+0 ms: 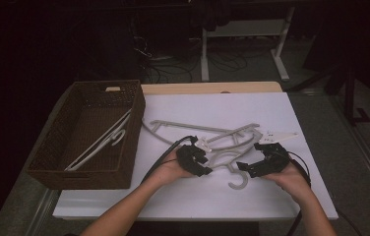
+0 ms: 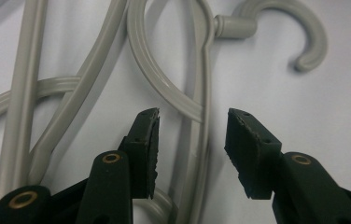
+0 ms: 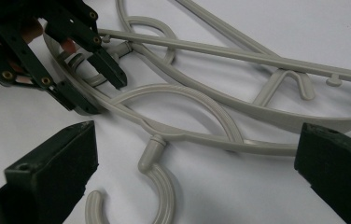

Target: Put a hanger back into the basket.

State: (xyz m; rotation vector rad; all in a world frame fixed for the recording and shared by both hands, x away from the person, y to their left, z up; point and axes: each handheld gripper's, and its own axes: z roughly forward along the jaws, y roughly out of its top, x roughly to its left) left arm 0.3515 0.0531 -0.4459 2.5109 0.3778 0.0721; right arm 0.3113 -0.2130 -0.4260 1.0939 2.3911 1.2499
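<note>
My left tongs (image 2: 192,140) straddle the grey hanger (image 2: 201,88) unpinched; my right tongs (image 3: 197,177) gape, hook (image 3: 159,186) at six o'clock.

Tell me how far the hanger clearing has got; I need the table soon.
Done: one hanger lies in the wicker basket. In hand: the left tool, open, straddles the nearest grey hanger; the right tool waits open. Left: the tangled hangers on the table.

Tangled hangers (image 1: 222,140) between claws; basket (image 1: 124,162) left.
</note>
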